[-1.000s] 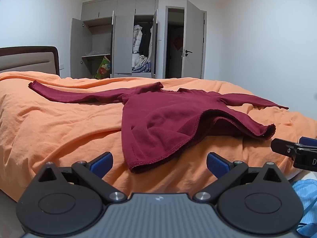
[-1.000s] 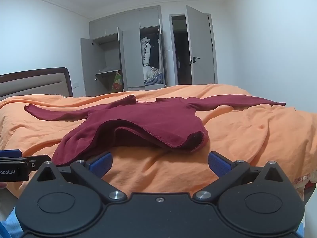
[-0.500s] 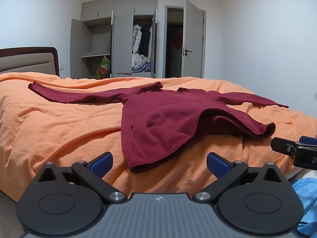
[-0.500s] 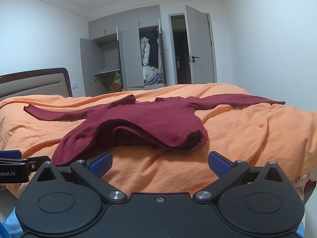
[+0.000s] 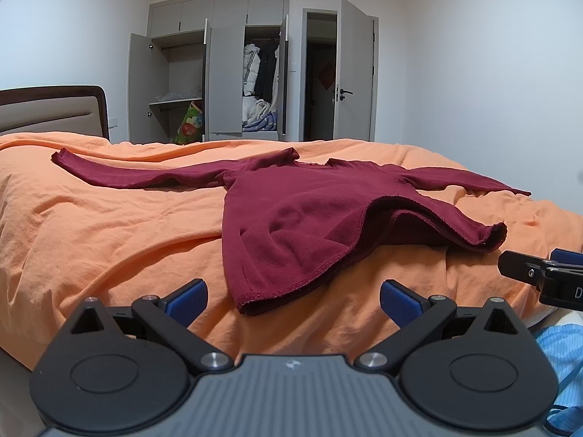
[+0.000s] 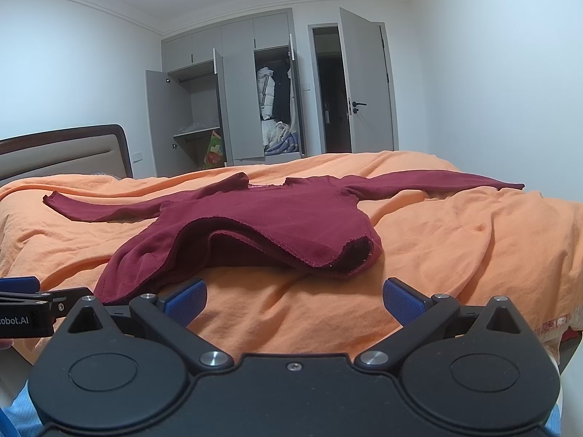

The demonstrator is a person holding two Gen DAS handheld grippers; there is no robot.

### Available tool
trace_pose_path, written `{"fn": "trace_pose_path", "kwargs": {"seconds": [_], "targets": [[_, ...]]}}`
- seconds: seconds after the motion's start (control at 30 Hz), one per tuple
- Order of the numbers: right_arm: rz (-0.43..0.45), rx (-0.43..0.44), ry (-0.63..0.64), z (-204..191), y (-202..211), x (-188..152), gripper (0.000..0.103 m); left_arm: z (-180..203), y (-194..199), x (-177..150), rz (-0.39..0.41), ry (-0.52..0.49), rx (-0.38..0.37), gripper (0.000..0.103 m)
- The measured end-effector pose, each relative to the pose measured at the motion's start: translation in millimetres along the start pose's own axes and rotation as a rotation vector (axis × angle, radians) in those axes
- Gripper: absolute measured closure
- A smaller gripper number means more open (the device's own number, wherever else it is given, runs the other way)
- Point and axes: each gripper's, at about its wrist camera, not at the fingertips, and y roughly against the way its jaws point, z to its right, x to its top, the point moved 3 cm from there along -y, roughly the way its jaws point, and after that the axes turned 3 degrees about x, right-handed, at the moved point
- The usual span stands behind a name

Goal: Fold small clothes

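Maroon top point(image 5: 306, 215) lay spread on orange bedcover point(image 5: 109, 233), sleeves out left & right, near hem rumpled. Left gripper point(image 5: 293, 296) & right gripper point(image 6: 294, 296) both wide open, empty, just short of hem.

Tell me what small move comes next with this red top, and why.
Probably ease both grippers forward to the hem. The left gripper and right gripper are open and short of the red top, which lies unfolded on the orange bedcover, sleeves spread, its hem corners nearest them.
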Motion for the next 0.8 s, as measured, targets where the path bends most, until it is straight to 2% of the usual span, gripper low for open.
{"fn": "trace_pose_path", "kwargs": {"seconds": [0.8], "targets": [[-0.003, 0.000, -0.004, 0.5, -0.6, -0.3, 0.000, 3.0, 0.1, -1.7, 0.001, -0.009, -0.002, 0.000]]}}
